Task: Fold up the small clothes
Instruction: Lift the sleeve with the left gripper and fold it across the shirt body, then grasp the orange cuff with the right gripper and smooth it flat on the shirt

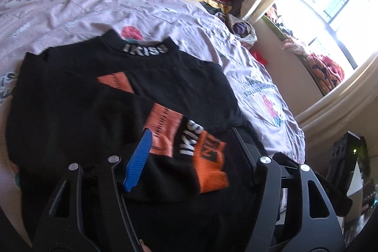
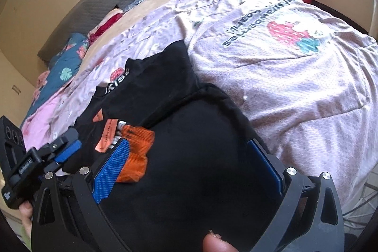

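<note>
Black top [image 1: 94,98], orange cuff: lies flat at the near edge of the bed [image 1: 248,67]. Left gripper [image 1: 191,145]: fingers wide, cuff between, unpinched. Right gripper [image 2: 189,157]: fingers wide, straddling black cloth.

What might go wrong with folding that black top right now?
1. The orange cuff of the black knit top with orange patches lies loose between the open pads of the left claw; lifting away might drag it and undo the sleeve fold.
2. The right claw also stands open over the black cloth; closing there may pinch several layers.
3. The lilac strawberry-print bedsheet is wrinkled, so the fold may come out uneven.
</note>
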Demonstrator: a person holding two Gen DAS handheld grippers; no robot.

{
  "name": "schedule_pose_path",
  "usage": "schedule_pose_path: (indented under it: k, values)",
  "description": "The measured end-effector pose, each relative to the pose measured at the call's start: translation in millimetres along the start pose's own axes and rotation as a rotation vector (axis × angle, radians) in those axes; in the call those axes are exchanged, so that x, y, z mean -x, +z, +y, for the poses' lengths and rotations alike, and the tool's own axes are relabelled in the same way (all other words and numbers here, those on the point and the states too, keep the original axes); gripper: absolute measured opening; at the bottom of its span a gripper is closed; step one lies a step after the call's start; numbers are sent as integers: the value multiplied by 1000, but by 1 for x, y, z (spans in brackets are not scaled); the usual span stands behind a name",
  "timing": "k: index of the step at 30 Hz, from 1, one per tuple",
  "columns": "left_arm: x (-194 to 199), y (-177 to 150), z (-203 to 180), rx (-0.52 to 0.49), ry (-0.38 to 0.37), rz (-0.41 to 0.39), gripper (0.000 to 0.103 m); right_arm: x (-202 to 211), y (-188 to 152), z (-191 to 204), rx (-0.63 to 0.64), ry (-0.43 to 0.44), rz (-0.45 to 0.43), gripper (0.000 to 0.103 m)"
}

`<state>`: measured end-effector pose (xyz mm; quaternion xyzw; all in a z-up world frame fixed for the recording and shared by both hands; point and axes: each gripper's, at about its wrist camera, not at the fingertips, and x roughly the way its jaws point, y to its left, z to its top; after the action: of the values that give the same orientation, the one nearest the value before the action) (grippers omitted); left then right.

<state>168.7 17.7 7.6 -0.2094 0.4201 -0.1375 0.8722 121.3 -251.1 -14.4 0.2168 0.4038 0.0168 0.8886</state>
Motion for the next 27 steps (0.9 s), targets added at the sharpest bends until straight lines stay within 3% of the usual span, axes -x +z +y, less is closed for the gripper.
schedule_pose_path:
  k: [1, 4, 7, 9, 13, 17, 20, 23, 27]
  values:
    - [4, 2, 3, -5, 33, -17, 70, -5, -1, 4, 13, 15, 13, 98]
    - [21, 6, 21, -31, 189, -82, 72, -21, -3, 19, 57, 51, 51, 99]
    - [37, 11, 48, -4, 299, -128, 78, -36, -2, 37, 109, 76, 82, 97]
    - [48, 14, 72, 47, 330, -145, 79, -46, 0, 47, 139, 88, 96, 82]
    - [66, 16, 116, 148, 400, -166, 79, -71, 2, 63, 183, 83, 135, 69]
    - [73, 10, 147, 234, 395, -163, 79, -83, 1, 65, 187, 71, 135, 62]
    - [64, 7, 160, 278, 374, -149, 79, -84, 1, 68, 206, 86, 129, 38]
    - [54, 6, 169, 336, 287, -130, 79, -80, 1, 71, 224, 107, 109, 12]
    - [45, 7, 168, 344, 289, -126, 79, -56, 10, 84, 300, 131, 17, 8]
